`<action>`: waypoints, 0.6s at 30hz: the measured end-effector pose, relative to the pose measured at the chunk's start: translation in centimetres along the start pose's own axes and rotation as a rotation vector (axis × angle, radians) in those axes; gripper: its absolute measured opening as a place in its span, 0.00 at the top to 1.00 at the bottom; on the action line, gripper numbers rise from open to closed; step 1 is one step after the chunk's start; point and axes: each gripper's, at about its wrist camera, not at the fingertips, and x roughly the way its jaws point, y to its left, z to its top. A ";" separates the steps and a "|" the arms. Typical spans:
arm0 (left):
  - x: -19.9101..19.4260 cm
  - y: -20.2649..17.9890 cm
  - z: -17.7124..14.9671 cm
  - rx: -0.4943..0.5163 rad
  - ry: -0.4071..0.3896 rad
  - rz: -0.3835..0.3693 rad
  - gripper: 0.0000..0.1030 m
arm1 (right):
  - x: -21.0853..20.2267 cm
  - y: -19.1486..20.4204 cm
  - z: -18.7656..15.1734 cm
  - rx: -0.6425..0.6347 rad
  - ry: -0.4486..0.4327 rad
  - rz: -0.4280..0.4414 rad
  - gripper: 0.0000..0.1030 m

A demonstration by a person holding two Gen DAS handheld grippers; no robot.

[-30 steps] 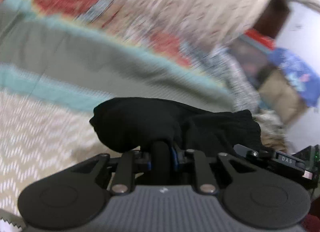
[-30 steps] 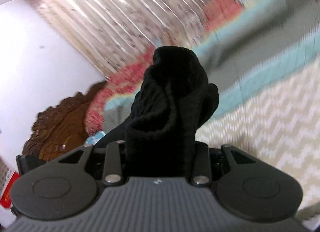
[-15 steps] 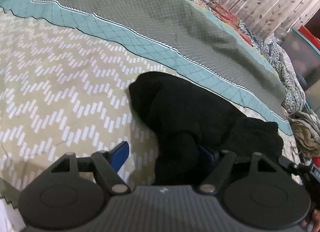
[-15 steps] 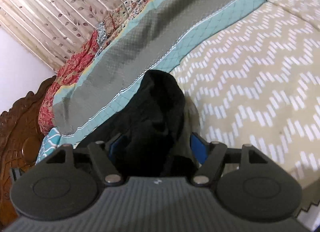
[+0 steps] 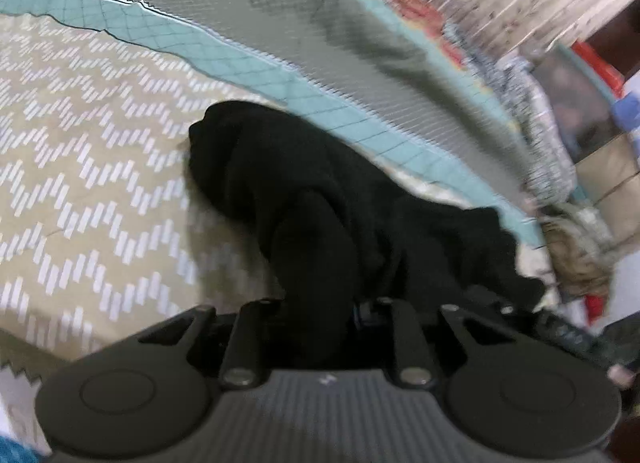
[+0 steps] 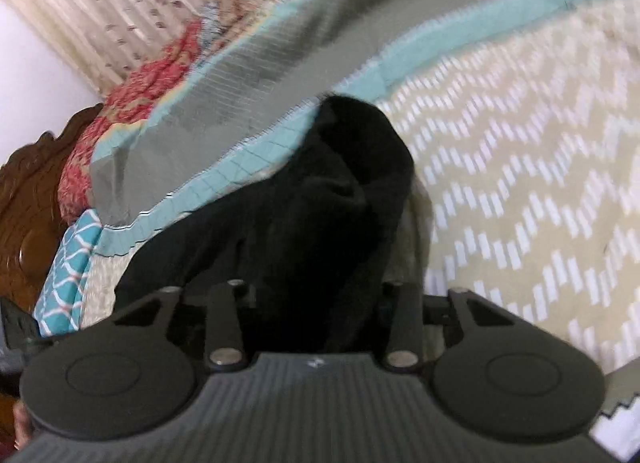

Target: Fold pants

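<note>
Left wrist view: your left gripper (image 5: 320,315) pinches the black pants (image 5: 320,183) at lower centre; your right gripper (image 6: 312,303) grips them too. You're mid-carry, so next lay them flat on the bedspread (image 5: 80,143).

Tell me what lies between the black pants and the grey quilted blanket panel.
In the left wrist view, a teal diamond-stitched band runs between the bunched black pants and the grey quilted blanket panel; the right wrist view shows it too.
</note>
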 end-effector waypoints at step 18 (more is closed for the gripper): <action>-5.1 2.1 -6.8 0.037 0.038 0.180 0.57 | -5.5 -1.6 -6.3 0.102 -0.010 -0.066 0.26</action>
